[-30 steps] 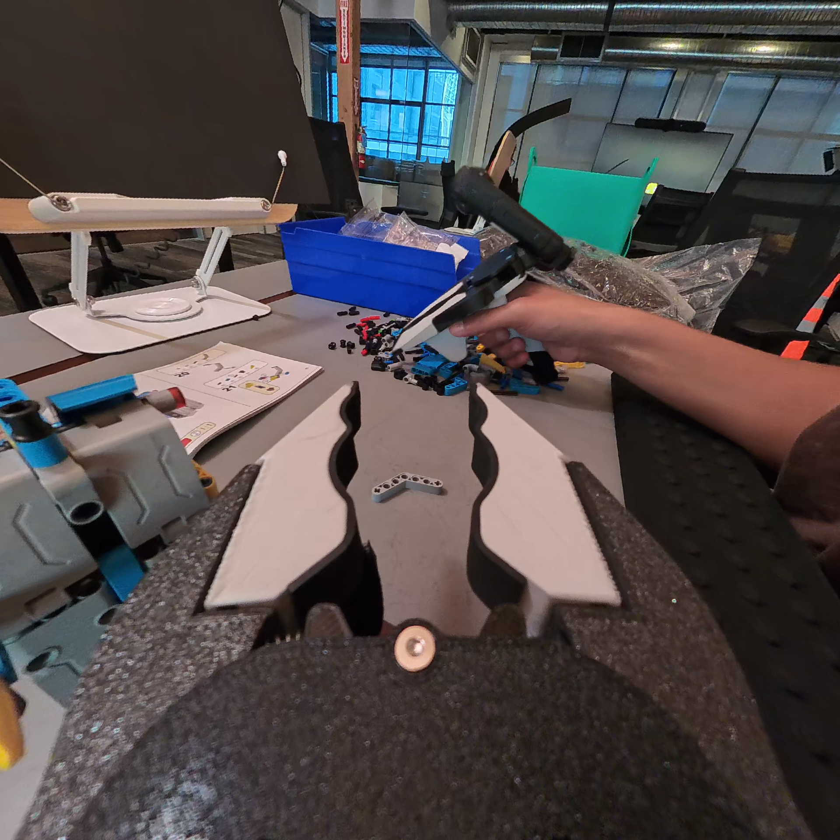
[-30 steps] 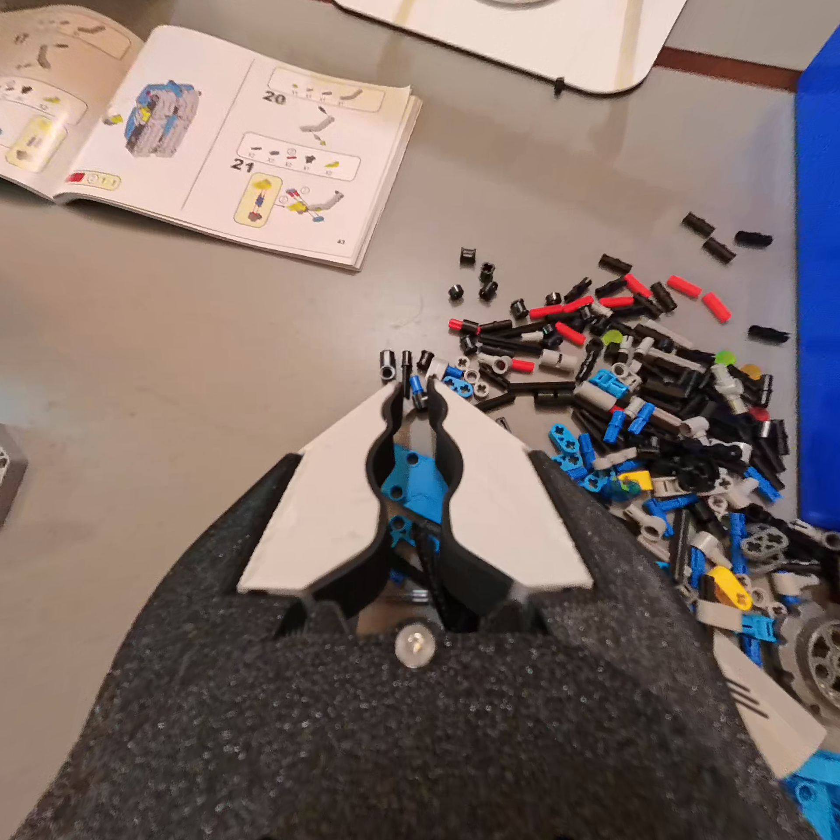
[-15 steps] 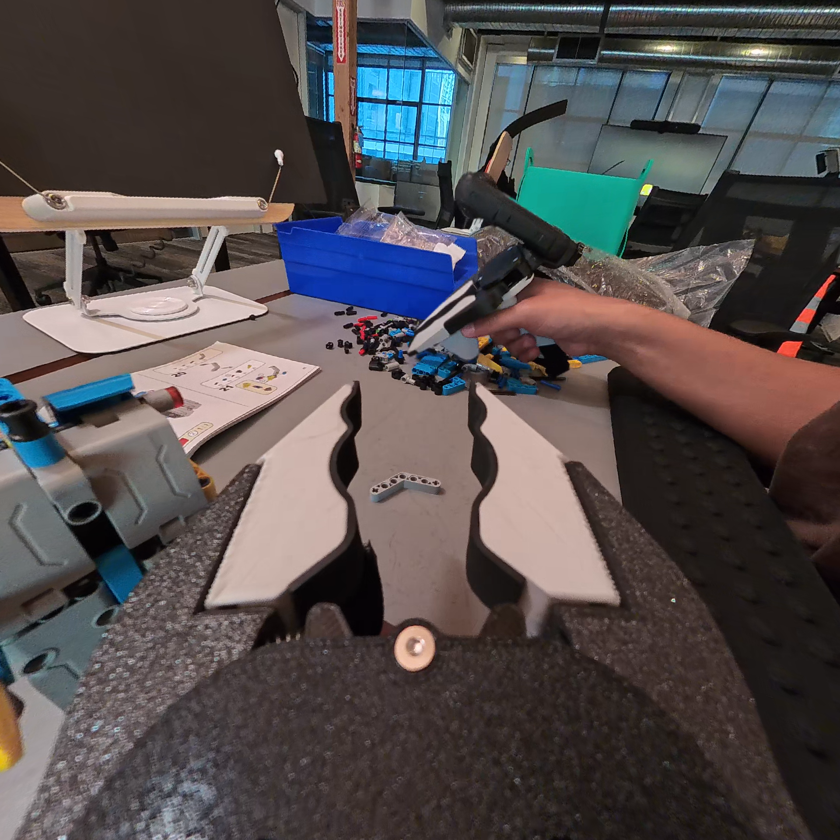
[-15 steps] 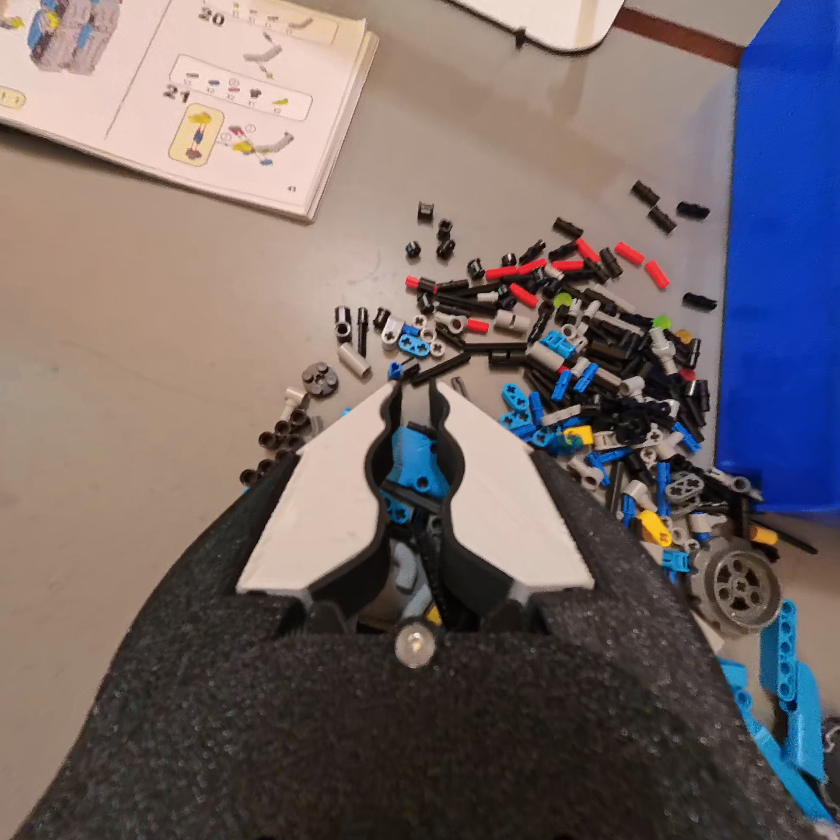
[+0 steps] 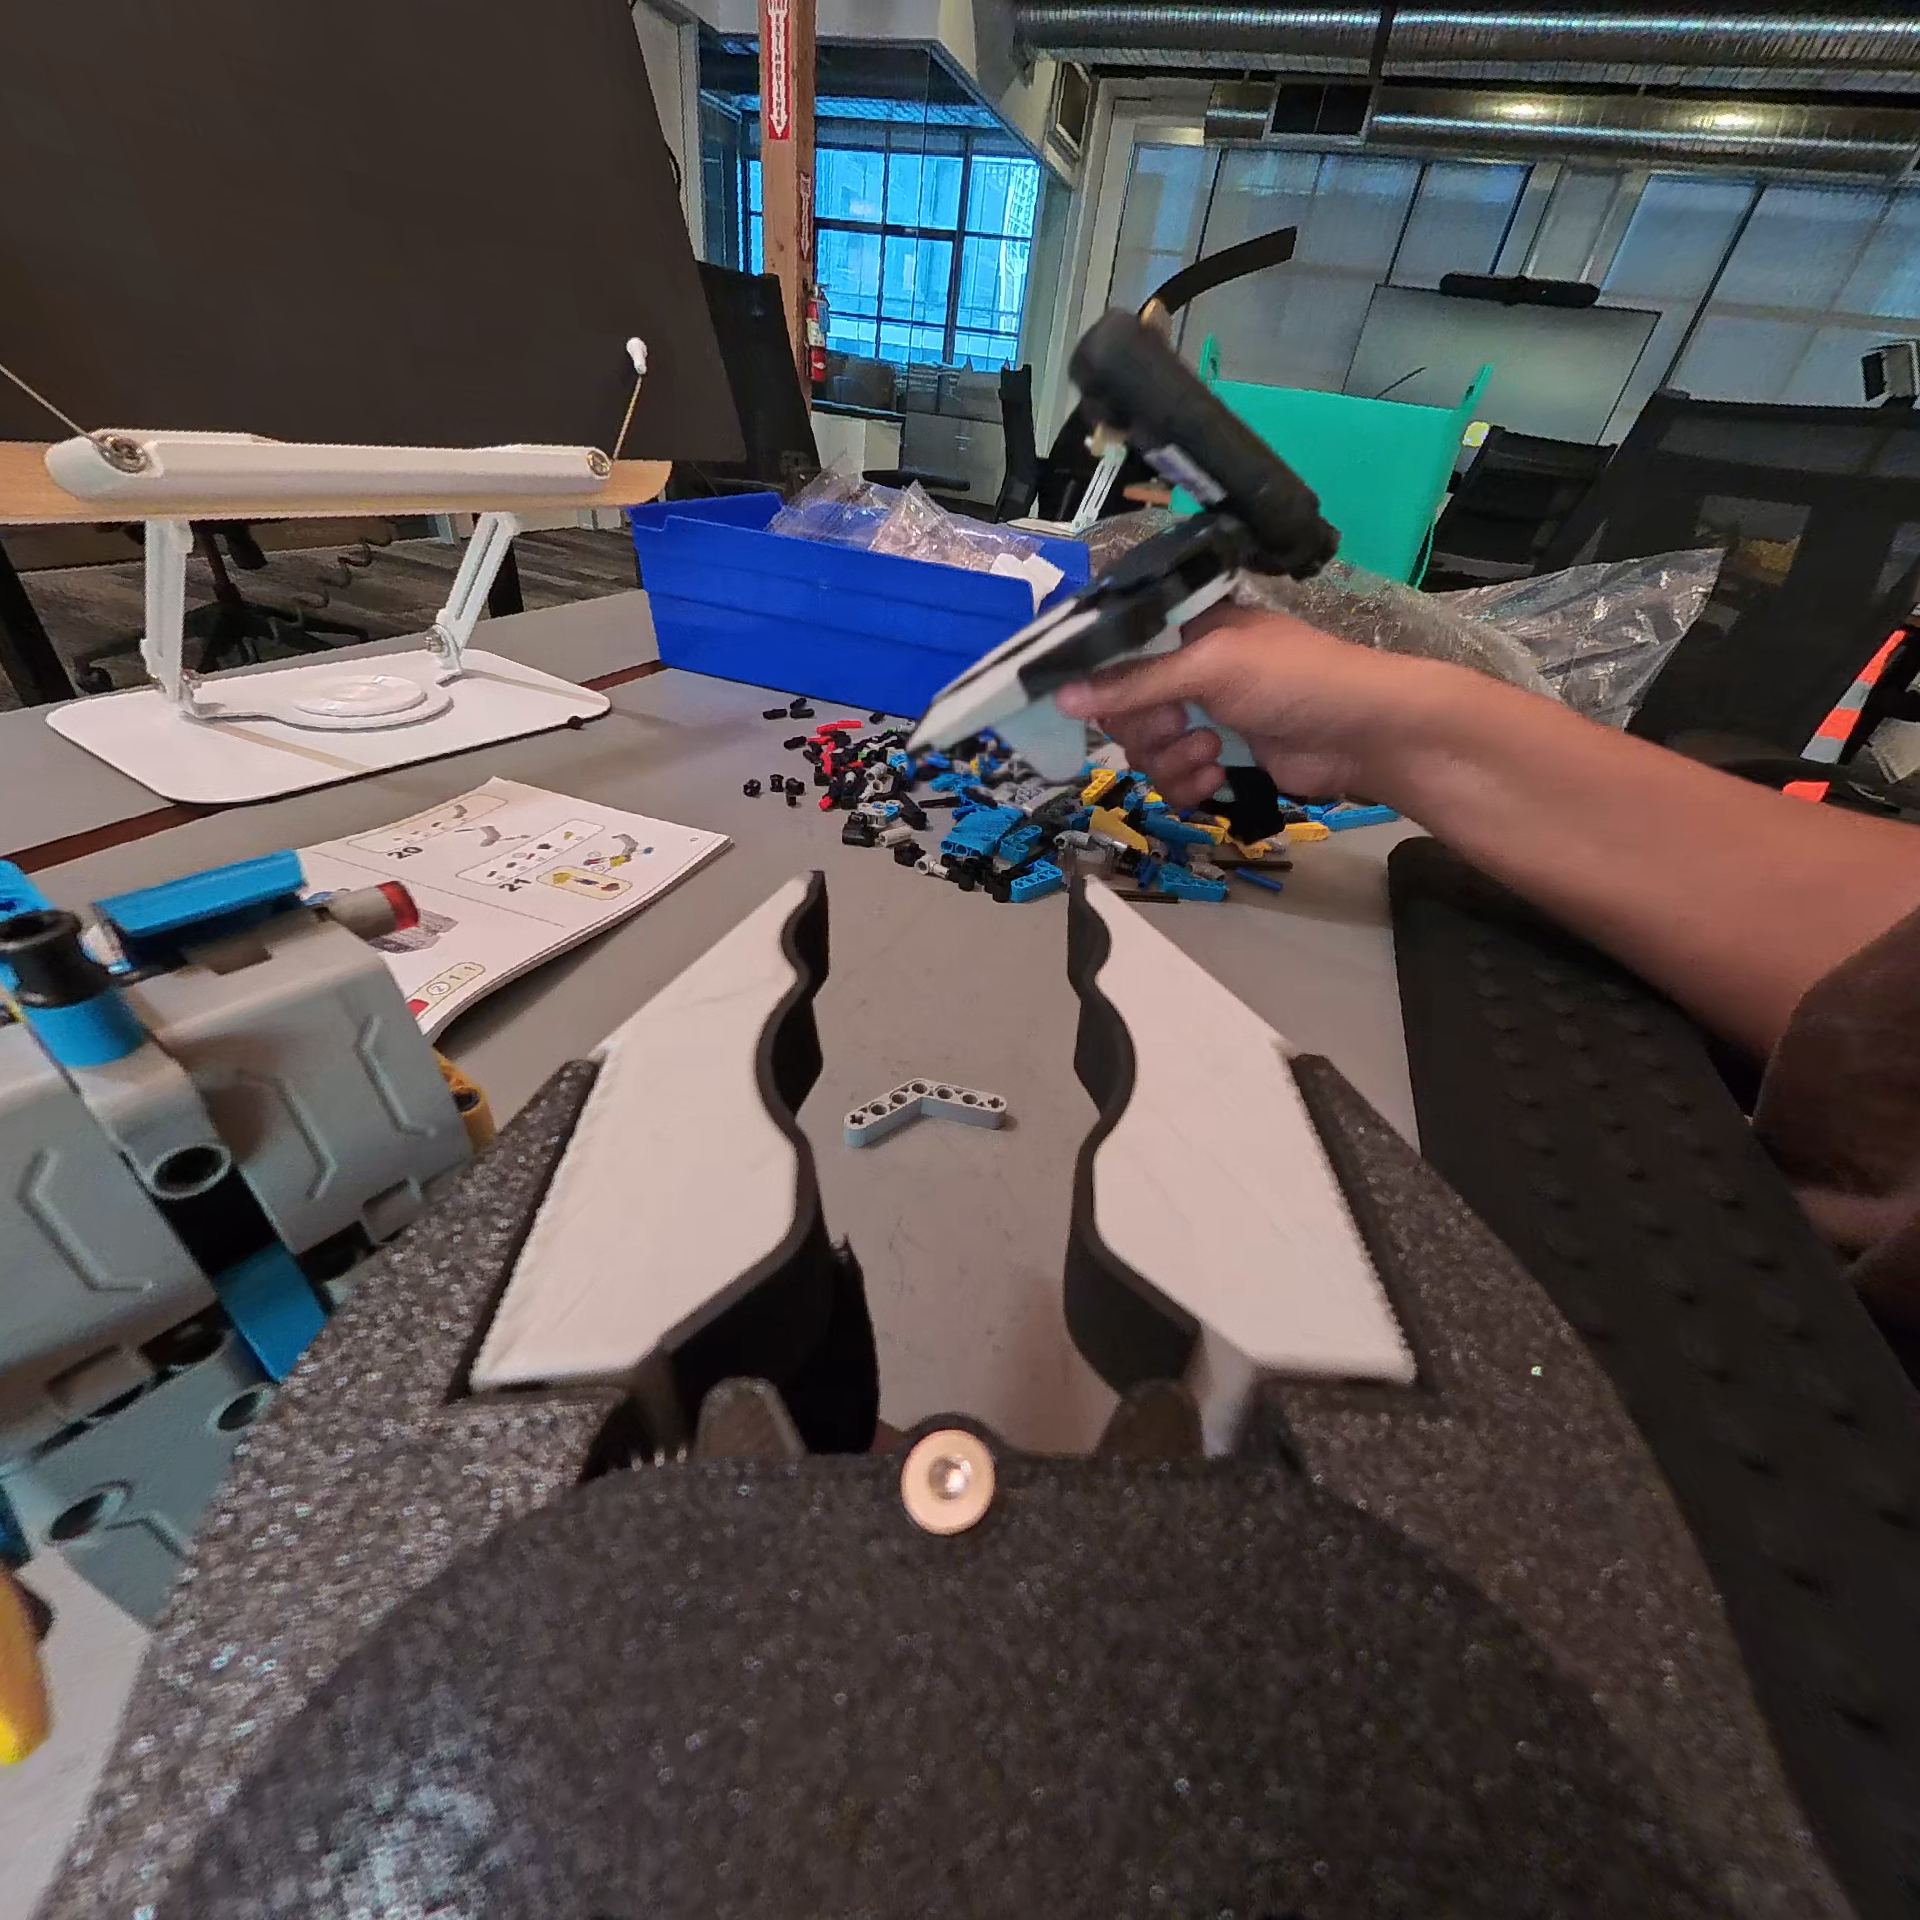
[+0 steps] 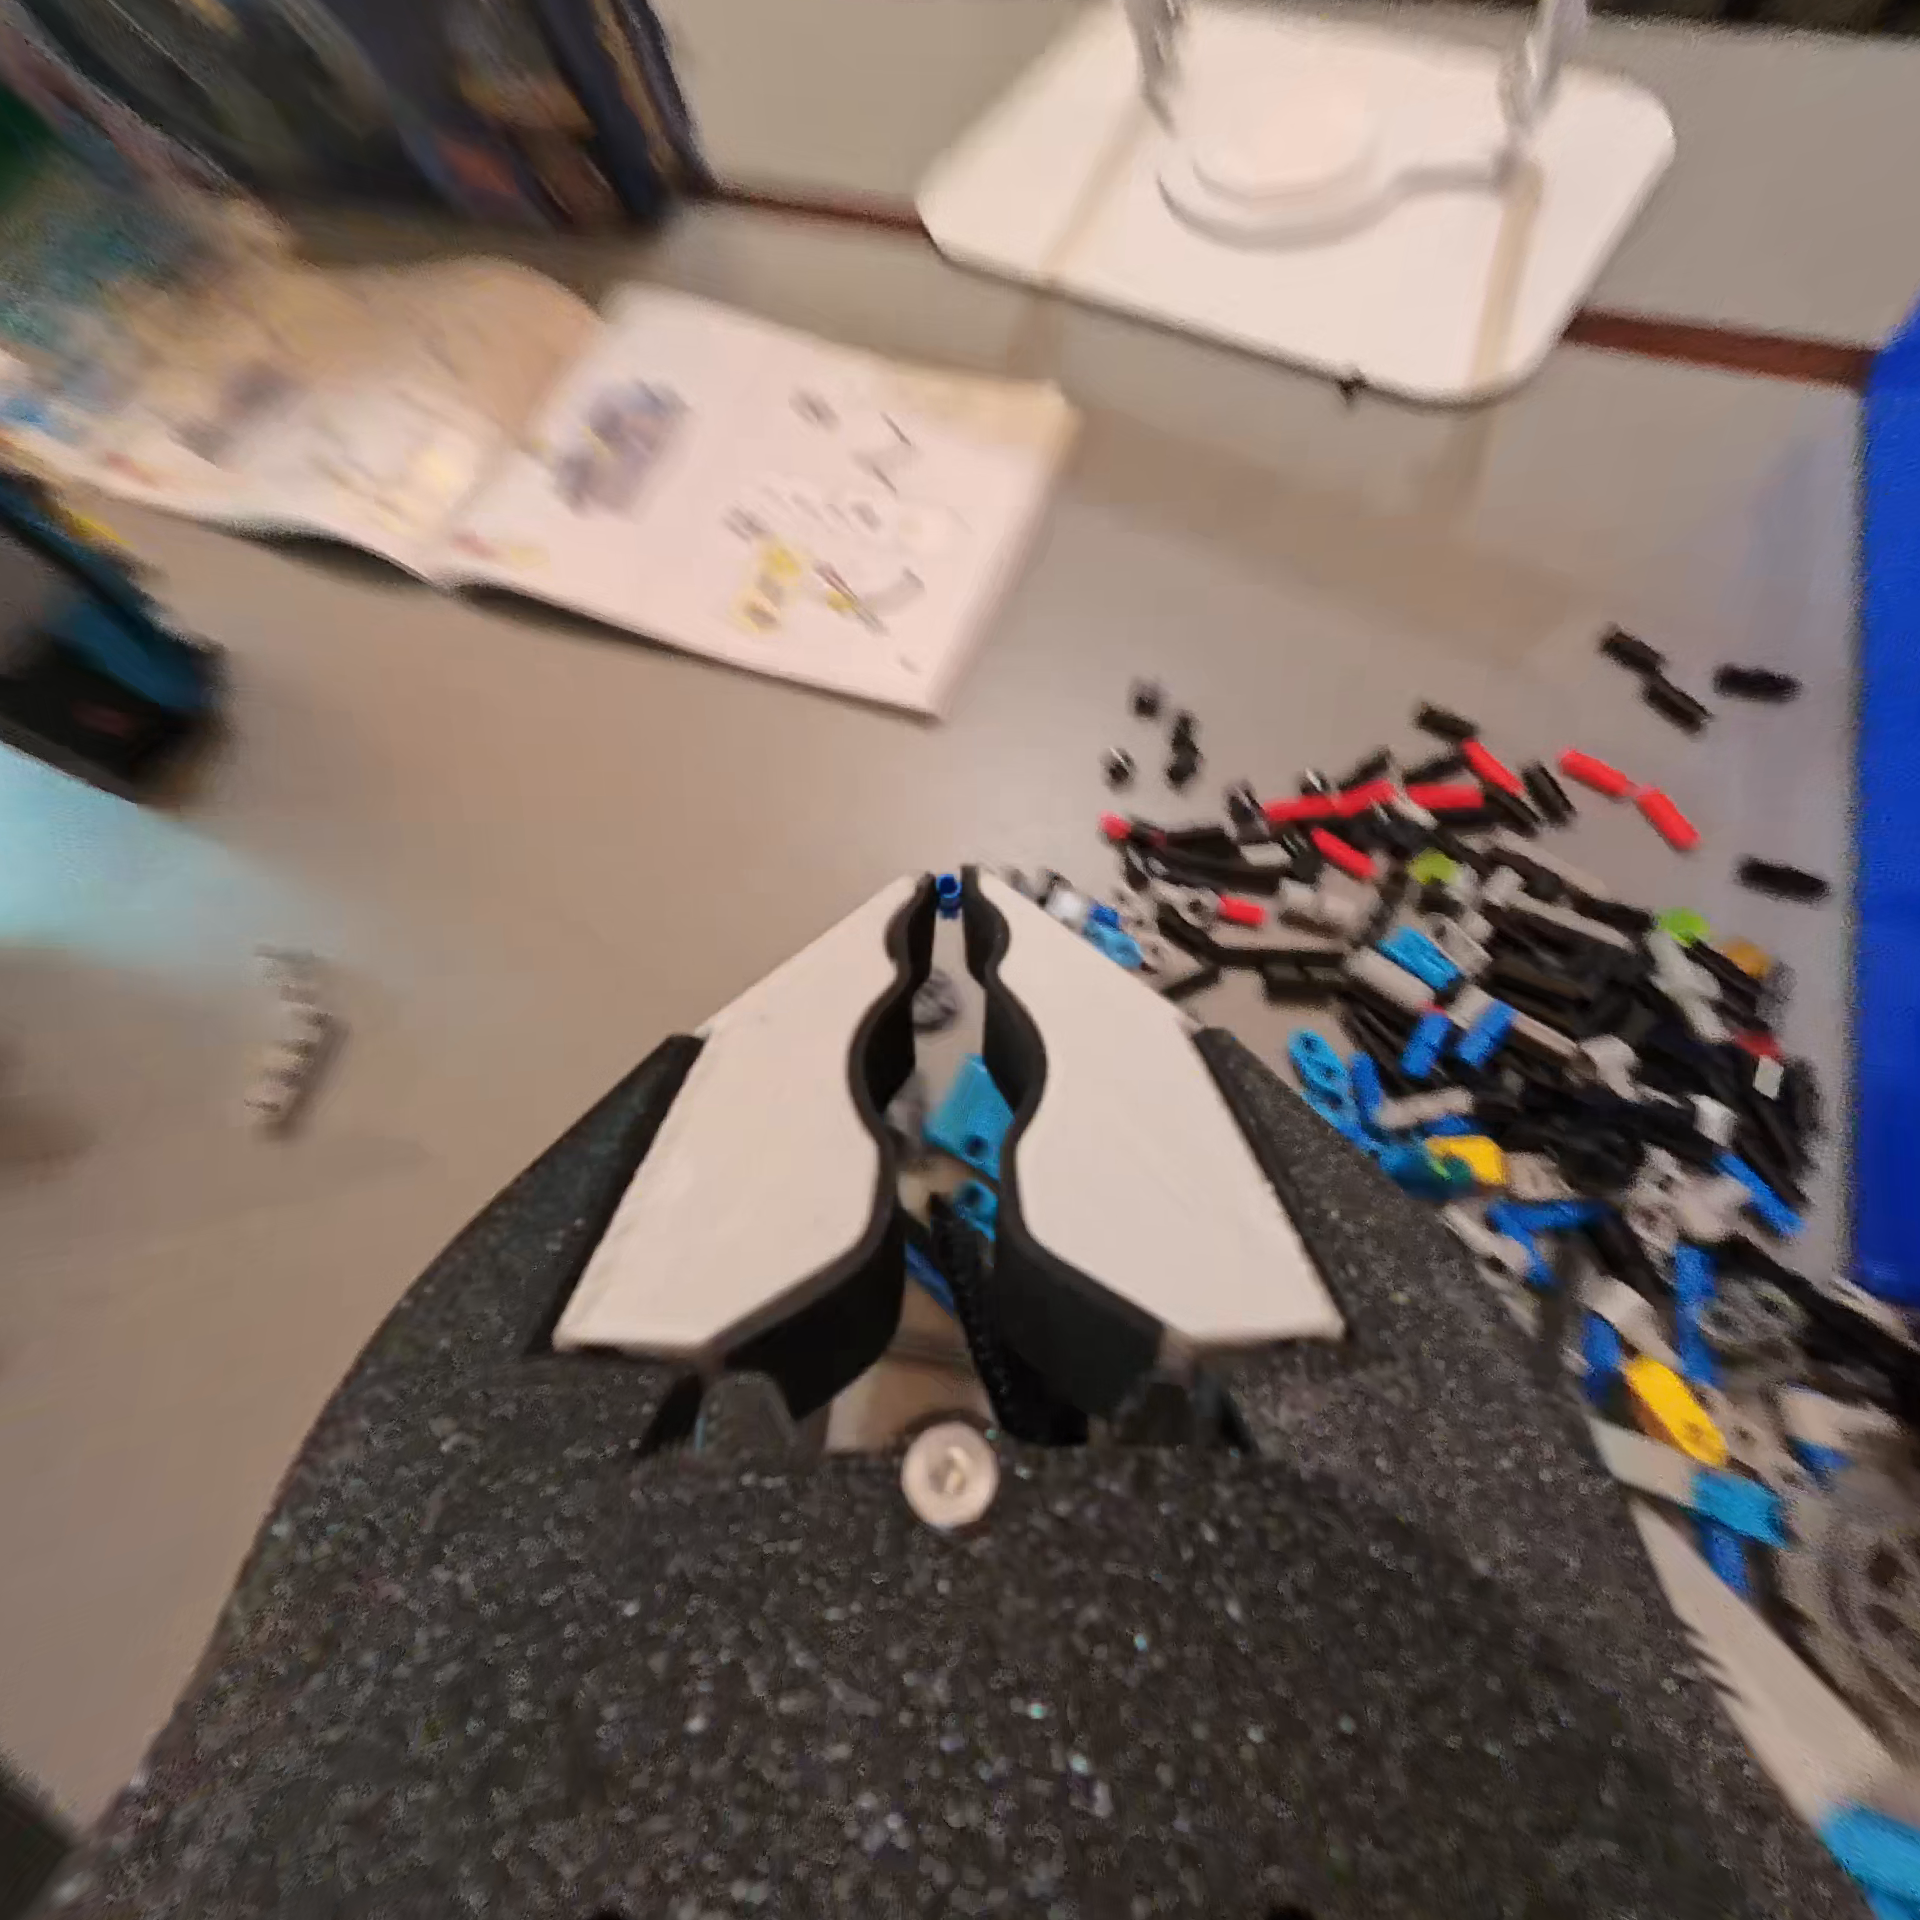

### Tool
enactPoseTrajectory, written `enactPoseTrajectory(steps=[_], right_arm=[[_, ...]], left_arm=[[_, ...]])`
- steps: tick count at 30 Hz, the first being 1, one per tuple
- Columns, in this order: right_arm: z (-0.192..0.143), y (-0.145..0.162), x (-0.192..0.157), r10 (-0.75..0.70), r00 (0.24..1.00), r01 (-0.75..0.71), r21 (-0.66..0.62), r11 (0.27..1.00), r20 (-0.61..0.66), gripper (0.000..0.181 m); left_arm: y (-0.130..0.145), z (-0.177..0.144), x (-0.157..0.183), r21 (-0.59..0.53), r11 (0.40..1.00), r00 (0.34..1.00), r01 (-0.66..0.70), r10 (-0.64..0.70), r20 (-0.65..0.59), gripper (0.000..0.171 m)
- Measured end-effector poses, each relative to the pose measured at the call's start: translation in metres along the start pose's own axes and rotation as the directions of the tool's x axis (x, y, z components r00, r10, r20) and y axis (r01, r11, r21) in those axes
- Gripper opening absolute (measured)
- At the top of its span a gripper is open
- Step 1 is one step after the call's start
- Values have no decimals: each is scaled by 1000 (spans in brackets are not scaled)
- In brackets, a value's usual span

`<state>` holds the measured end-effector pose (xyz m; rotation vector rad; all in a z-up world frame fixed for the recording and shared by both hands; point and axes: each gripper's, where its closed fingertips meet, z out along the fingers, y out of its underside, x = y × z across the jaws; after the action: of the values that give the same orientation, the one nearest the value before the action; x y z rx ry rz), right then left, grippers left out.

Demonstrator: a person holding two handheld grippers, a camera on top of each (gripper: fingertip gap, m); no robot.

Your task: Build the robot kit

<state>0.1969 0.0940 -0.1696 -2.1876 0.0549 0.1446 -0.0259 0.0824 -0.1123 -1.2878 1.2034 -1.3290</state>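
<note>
Just a small blue pin [image 6: 945,886] between the right tool [image 6: 947,883] tips

Open booklet [image 5: 499,873]: printed step numbers; red hanging sign [image 5: 777,68]: lettering.

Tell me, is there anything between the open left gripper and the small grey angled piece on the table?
Nothing visible. The grey angled beam lies alone on bare table, seen in the gap of the open left gripper.
</note>
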Motion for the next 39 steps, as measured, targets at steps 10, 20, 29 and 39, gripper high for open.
enactPoseTrajectory(steps=[10,20,29,39], right_arm=[[-4,-10,-97,69,911,-82,14,997,406,5],[47,47,-159,-33,899,131,-195,972,437,5],[41,57,-145,-61,918,151,-206,967,391,7],[-5,25,-52,-103,992,112,-111,988,79,17]], left_arm=[[0,0,0,-1,1000,1000,1,-1,1,46],[-1,-1,1,6,1000,1000,-7,7,2,46],[0,-1,-1,4,1000,1000,4,-4,3,46],[0,-1,0,3,1000,1000,4,-4,3,45]])
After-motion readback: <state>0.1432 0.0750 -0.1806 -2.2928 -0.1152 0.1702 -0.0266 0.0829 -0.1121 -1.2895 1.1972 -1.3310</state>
